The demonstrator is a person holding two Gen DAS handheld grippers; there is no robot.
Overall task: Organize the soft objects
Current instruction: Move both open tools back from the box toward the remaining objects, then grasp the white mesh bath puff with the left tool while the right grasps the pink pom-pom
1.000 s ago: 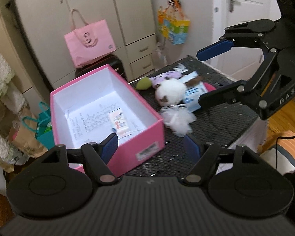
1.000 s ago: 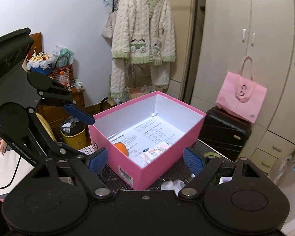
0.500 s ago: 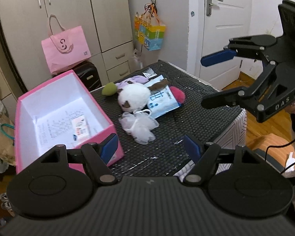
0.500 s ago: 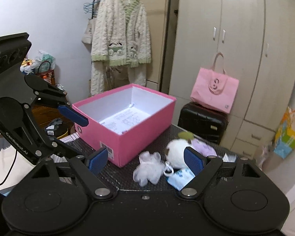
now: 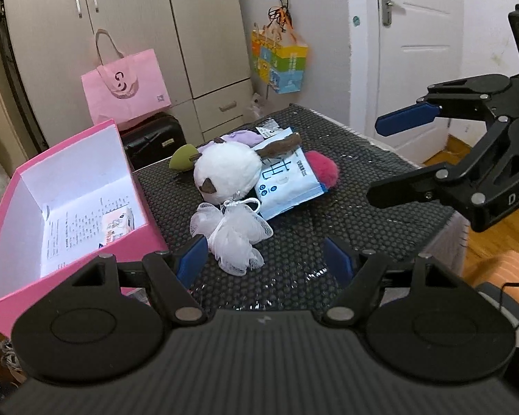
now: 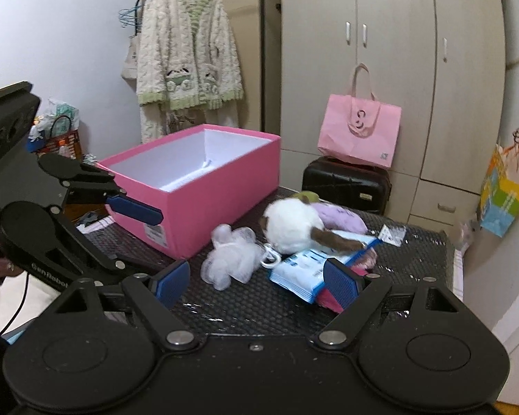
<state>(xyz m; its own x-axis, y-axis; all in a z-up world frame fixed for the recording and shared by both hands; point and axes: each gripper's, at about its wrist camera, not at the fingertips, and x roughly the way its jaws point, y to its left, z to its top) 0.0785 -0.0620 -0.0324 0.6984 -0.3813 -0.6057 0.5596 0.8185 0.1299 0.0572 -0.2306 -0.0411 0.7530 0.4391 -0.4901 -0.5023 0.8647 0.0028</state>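
On the black mat lies a pile of soft things: a white mesh bath pouf [image 5: 234, 235] [image 6: 232, 254], a white plush ball with brown ears [image 5: 226, 172] [image 6: 292, 224], a blue-white tissue pack [image 5: 283, 181] [image 6: 311, 266], a magenta pom-pom [image 5: 323, 171], a lilac plush [image 6: 342, 218] and a green sponge [image 5: 180, 156]. An open pink box [image 5: 20, 207] [image 6: 204, 200] stands to their left with paper and a small pack inside. My left gripper [image 5: 266, 259] hovers open just in front of the pouf. My right gripper [image 6: 256, 282] is open too, near the pouf and tissue pack, holding nothing.
A pink tote bag [image 5: 126, 88] sits on a black suitcase [image 6: 346, 181] before the wardrobe. A colourful bag [image 5: 280, 60] hangs on the wall by a white door [image 5: 418, 52]. A fluffy robe [image 6: 187, 52] hangs behind the box. The table's edge [image 5: 456, 221] drops off at right.
Both grippers have sunk and swung from the pink box toward the pile of soft things, which now sits nearer and more central. Both stay open and empty.
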